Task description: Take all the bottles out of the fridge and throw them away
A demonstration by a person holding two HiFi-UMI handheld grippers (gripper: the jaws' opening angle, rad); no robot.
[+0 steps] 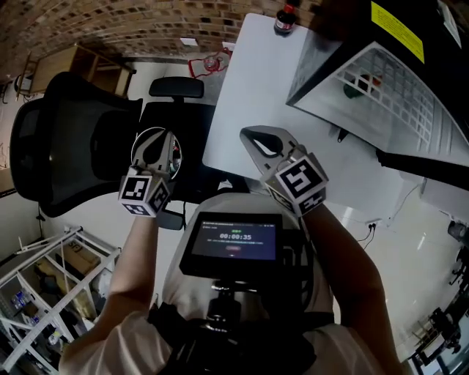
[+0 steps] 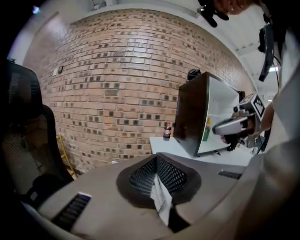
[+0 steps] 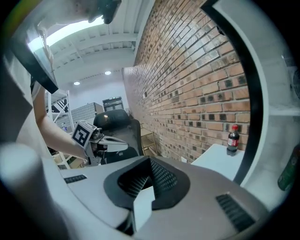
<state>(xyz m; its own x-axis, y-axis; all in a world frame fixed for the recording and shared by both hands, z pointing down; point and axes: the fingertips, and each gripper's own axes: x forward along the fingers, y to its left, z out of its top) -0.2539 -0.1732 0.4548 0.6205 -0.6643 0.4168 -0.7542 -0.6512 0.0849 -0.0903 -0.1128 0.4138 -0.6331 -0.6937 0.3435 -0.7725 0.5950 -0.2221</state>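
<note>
Black mini fridge point(image 2: 190, 117), door open, stood on white rectangular table point(image 1: 242, 95). Left gripper point(image 1: 154, 146), right gripper point(image 1: 256, 140): jaws were together, empty. Red-capped dark cola bottle point(image 1: 284, 18) stood beside fridge; green bottle point(image 2: 206, 130) sat inside, plain in left gripper view, obscured by shelf wire in head view. Advised: part jaws before reaching, clamp bottle mid-body.

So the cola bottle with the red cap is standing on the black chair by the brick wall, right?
Not quite. The cola bottle stands on the white table by the brick wall, as the right gripper view shows.
</note>
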